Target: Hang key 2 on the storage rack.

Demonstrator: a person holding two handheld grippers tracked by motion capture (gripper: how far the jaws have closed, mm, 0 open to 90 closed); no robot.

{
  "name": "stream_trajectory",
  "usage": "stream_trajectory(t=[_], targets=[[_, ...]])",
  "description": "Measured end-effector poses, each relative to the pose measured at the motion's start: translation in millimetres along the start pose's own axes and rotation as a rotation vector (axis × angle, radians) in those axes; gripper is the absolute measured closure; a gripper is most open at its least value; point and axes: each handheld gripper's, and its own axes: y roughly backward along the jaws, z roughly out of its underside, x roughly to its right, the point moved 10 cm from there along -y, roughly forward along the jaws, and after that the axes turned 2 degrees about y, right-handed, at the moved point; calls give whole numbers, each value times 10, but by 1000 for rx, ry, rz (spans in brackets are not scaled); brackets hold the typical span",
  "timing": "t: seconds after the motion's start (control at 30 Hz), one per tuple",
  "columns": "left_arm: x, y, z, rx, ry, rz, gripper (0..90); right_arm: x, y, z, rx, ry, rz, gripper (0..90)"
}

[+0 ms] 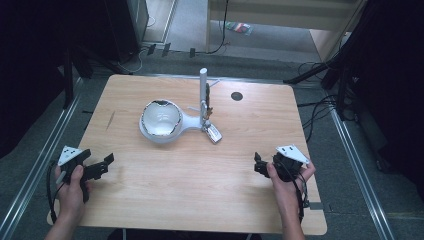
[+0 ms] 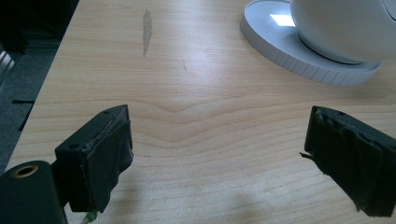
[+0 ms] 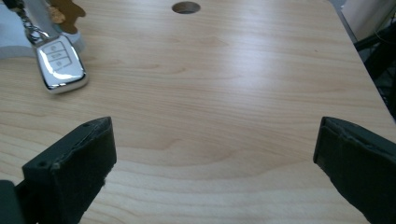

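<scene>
where the wooden bench [image 1: 200, 175] reaches its near edge, a person's hands hold 2 claws low over bare wood, well apart. the left claw [image 1: 102, 167] sits near the left edge, released, jaws spread wide with nothing between them. the right claw [image 1: 260, 165] sits toward the right, also released and holding nothing. at the bench's middle stands a white stand [image 1: 162, 125] with a round bowl-like head on a flat ribbed base; the left gripper view cuts its top off. a white upright post [image 1: 203, 92] rises just beside it. a silver key fob [image 3: 60, 65] on a chain lies flat at the post's foot, its chain's upper end cut off. a small brown charm beside the chain is hard to make out.
</scene>
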Motion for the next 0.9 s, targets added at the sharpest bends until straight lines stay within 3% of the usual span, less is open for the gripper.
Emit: stream_trajectory(t=[0.43, 0.73, 0.9], targets=[[1, -1, -1, 2, 0, -2, 80, 369, 135, 297, -4, -43, 45, 0], [-1, -1, 0, 0, 0, -1, 80, 550, 171, 472, -14, -73, 71, 0], [-1, -3, -1, 0, 2, -2, 80, 611, 216, 528, 2, -79, 59, 0]])
